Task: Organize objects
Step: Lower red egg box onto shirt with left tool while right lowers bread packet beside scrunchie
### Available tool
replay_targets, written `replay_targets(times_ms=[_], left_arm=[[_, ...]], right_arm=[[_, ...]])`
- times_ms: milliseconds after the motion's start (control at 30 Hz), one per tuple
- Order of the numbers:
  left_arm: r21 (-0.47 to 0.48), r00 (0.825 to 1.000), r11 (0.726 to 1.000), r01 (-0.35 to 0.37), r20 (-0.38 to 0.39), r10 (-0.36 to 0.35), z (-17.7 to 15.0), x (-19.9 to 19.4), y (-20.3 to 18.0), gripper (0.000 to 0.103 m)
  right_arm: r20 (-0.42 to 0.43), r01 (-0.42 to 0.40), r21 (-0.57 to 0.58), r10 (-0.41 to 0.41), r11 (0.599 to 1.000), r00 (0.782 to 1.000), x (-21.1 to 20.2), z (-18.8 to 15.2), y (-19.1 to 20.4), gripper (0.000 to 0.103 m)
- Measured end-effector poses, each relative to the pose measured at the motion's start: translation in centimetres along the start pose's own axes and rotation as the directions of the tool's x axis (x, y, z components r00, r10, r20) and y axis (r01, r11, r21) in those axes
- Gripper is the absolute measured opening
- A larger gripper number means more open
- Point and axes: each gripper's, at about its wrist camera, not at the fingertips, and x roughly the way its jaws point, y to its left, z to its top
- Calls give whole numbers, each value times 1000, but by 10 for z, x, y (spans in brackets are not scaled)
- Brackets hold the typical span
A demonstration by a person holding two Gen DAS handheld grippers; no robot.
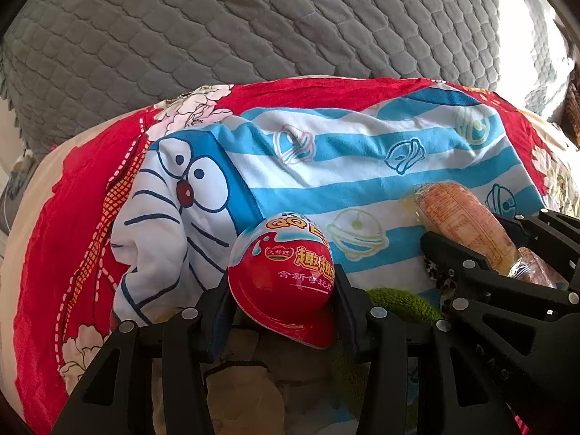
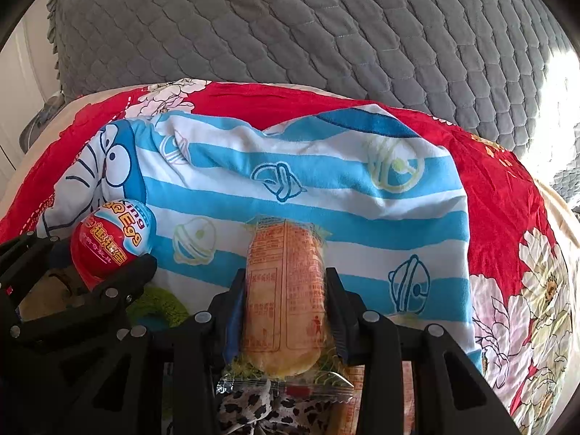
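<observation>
My left gripper [image 1: 281, 290] is shut on a red and white toy egg [image 1: 281, 275] and holds it above a blue-striped cartoon towel [image 1: 326, 152]. My right gripper [image 2: 284, 290] is shut on a wrapped orange bread roll [image 2: 284, 290], upright between the fingers. The right gripper with the roll [image 1: 464, 224] shows at the right of the left wrist view. The egg [image 2: 112, 239] in the left gripper shows at the left of the right wrist view. The two grippers are side by side, close together.
The towel lies on a red flowered bedsheet [image 2: 500, 195]. A grey quilted cover [image 1: 253, 18] rises behind. Below the grippers lie a green knitted thing [image 1: 402, 301], a leopard-print cloth [image 2: 275, 413] and another wrapped snack [image 2: 290, 386].
</observation>
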Motion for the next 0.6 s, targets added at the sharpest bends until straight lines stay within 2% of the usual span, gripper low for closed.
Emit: replay_targets(times_ms=[200,600], left_arm=[[-6,1000,1000,-2,-10,2,0,1,2,51],[-12,1000,1000,-17,-25,17,1,-1,6,64]], right_arm=[[-5,6,-3,-6,1000,1000,3,1,0,42],[-11,24,9,-23,1000,1000,2,3,-1,46]])
